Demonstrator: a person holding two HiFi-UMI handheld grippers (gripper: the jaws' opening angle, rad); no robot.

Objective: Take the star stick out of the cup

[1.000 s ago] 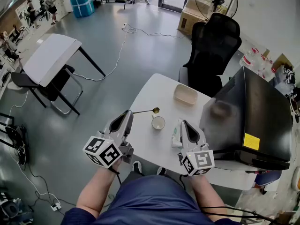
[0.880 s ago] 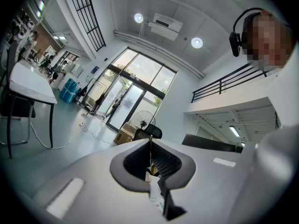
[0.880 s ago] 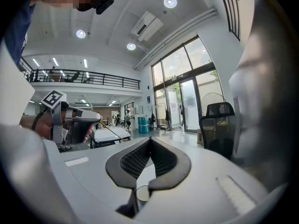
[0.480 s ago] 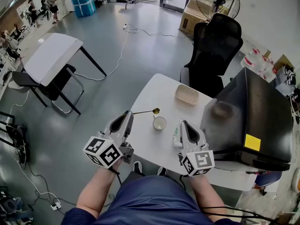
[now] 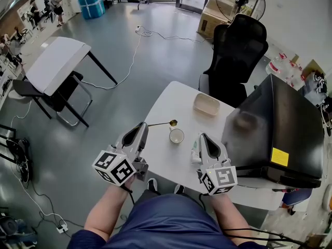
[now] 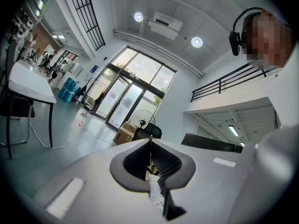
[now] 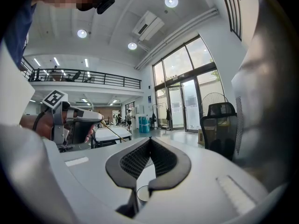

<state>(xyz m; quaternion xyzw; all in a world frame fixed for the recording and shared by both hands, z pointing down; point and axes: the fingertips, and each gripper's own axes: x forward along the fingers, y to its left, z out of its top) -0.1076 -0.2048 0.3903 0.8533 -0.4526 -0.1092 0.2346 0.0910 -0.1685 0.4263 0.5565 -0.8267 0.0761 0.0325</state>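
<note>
The star stick [image 5: 162,123] is a thin rod with a gold star at its right end. It hangs level above the white table [image 5: 166,102], clear of the white cup [image 5: 176,136], with the star just above and left of the rim. My left gripper [image 5: 144,125] is shut on the stick's left end. In the left gripper view the stick [image 6: 150,149] shows as a thin line pinched between the jaws of the left gripper [image 6: 150,142]. My right gripper [image 5: 203,137] is shut and empty, right of the cup. In the right gripper view, the cup [image 7: 142,193] lies below the right gripper [image 7: 150,139].
A beige shallow dish [image 5: 206,104] sits at the table's far side. A white and green packet [image 5: 195,147] lies beside my right gripper. A large black box [image 5: 275,128] fills the table's right part. A black office chair [image 5: 238,51] stands behind the table.
</note>
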